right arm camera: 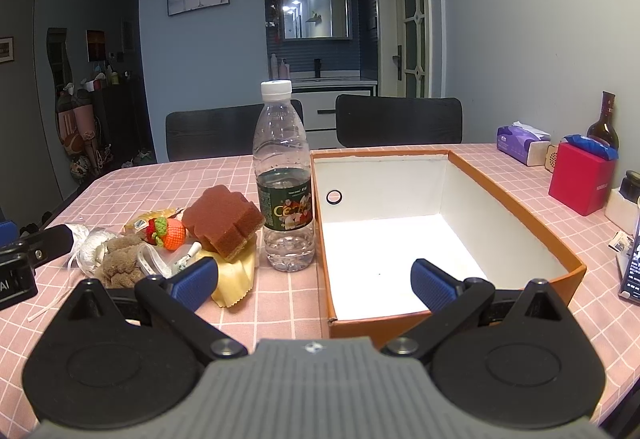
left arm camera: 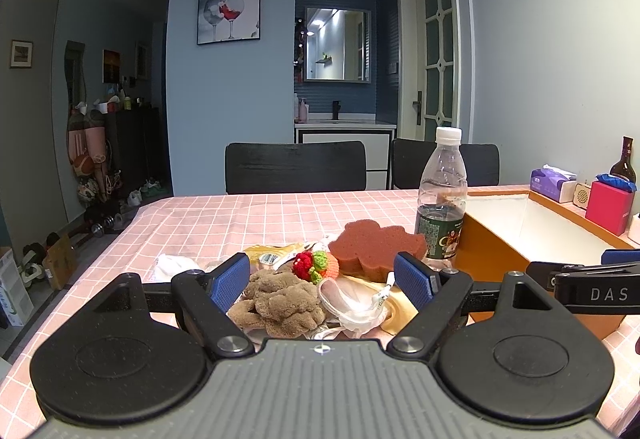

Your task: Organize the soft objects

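Note:
A pile of soft things lies on the pink checked tablecloth (left arm camera: pixel 192 223): a brown plush toy (left arm camera: pixel 280 299), a crocheted red-green-orange toy (left arm camera: pixel 316 264), a brown flower-shaped sponge (left arm camera: pixel 380 247), a yellow cloth (right arm camera: pixel 236 275) and clear plastic wrap (left arm camera: pixel 348 303). My left gripper (left arm camera: pixel 322 279) is open, its fingers on either side of the plush toy and wrap. My right gripper (right arm camera: pixel 314 279) is open and empty at the near end of an orange box (right arm camera: pixel 516 215) with an empty white inside. The pile also shows in the right wrist view, with the sponge (right arm camera: pixel 224 219) on top.
A water bottle (right arm camera: pixel 284 179) stands between the pile and the box. At the right are a tissue pack (right arm camera: pixel 520 139), a red box (right arm camera: pixel 578 179), a dark bottle (right arm camera: pixel 604 123) and a phone (right arm camera: pixel 632 267). Two black chairs (left arm camera: pixel 296 167) stand behind the table.

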A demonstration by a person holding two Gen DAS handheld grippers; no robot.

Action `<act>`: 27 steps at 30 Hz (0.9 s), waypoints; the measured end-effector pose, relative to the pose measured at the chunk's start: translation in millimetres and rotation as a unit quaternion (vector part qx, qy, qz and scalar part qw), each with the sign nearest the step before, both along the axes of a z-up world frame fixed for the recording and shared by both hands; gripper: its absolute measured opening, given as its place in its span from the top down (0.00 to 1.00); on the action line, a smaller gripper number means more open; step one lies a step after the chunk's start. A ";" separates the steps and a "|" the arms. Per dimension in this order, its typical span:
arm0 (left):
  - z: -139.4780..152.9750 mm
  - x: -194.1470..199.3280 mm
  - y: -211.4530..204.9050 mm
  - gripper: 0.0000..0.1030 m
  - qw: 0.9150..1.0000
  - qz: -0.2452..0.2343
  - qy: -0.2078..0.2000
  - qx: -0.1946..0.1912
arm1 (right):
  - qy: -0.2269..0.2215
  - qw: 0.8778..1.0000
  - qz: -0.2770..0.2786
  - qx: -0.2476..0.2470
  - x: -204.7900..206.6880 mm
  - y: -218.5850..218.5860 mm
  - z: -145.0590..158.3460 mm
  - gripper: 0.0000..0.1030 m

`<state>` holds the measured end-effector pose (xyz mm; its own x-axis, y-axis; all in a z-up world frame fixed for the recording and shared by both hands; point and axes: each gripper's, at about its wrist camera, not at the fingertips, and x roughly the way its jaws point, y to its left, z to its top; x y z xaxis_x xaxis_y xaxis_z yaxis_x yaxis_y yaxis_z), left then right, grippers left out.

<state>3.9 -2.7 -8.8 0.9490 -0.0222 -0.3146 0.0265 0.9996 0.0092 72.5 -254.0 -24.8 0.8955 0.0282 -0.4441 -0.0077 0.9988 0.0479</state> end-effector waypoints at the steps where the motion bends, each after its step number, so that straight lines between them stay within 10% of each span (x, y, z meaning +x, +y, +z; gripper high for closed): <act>1: 0.0 0.1 -0.3 0.07 1.000 0.000 0.000 0.000 | 0.000 1.000 0.000 0.000 0.0 0.3 -0.1 0.03; 27: -12.6 8.7 10.6 0.07 1.000 0.011 0.026 -0.006 | -0.007 1.000 0.025 -0.005 1.9 17.1 3.2 0.03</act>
